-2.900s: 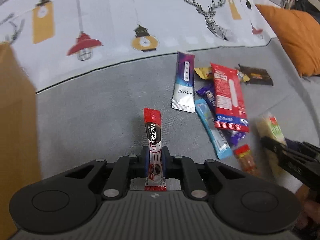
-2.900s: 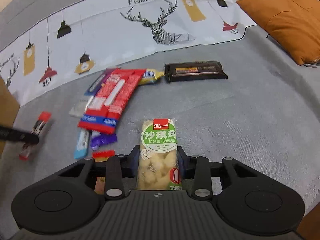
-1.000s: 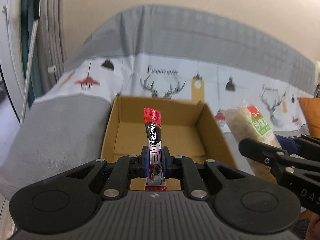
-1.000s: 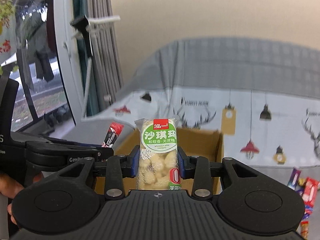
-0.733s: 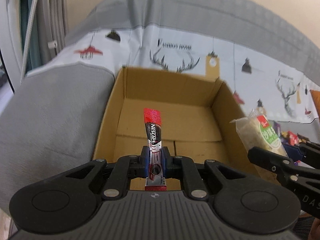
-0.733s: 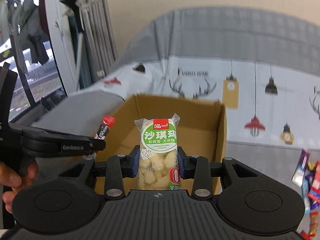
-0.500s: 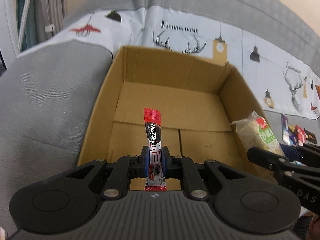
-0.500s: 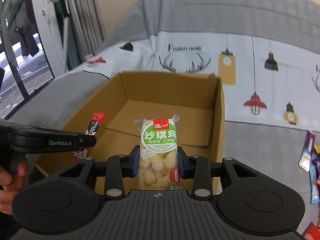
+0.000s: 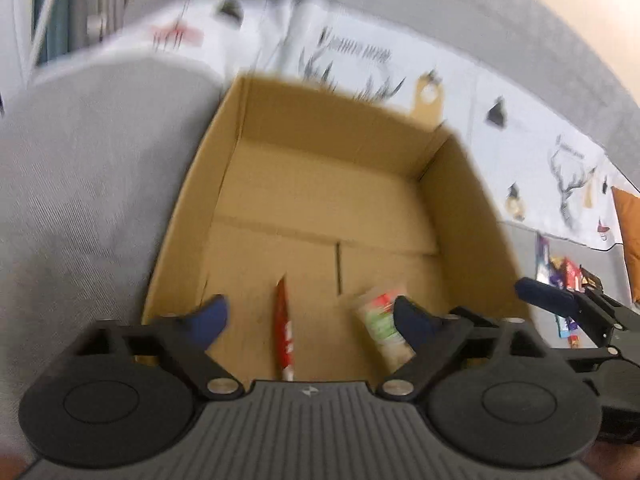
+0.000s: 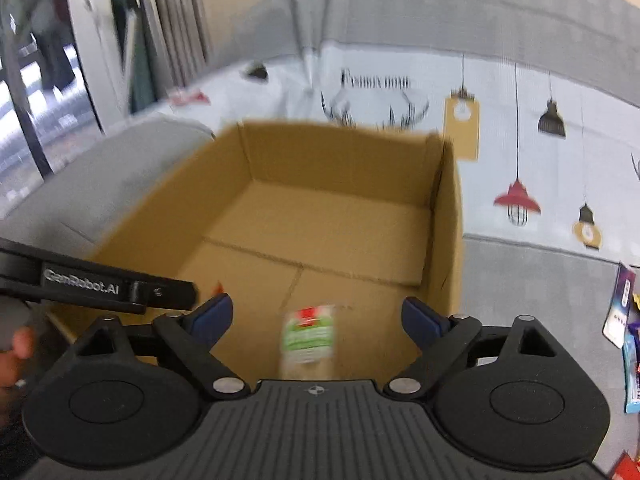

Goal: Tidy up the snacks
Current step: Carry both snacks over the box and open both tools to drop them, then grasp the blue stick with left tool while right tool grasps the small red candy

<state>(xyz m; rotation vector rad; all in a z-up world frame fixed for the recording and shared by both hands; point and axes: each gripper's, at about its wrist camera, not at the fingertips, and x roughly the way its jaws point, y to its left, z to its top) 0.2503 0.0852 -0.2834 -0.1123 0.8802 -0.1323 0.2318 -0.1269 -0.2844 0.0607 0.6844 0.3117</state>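
Observation:
An open cardboard box (image 9: pixel 192 184) sits on the grey sofa; it also shows in the right wrist view (image 10: pixel 448 216). My left gripper (image 9: pixel 310 316) is open above the box's near end. The red Nescafe stick (image 9: pixel 285 328) is loose below it, blurred. My right gripper (image 10: pixel 316 314) is open above the box too. The green-labelled snack pack (image 10: pixel 310 338) is loose below it, blurred; it also shows in the left wrist view (image 9: pixel 378 320). The left gripper's finger (image 10: pixel 120 286) crosses the right wrist view at left.
Several other snack packets (image 9: pixel 560 276) lie on the sofa seat right of the box, also in the right wrist view (image 10: pixel 624 320). A patterned white cover (image 10: pixel 520 120) drapes the backrest. An orange cushion (image 9: pixel 630 220) sits far right. A window and curtains (image 10: pixel 100 40) are at left.
Both grippers have opened over the box. The Nescafe stick and the green snack pack have left the jaws and are dropping into the box.

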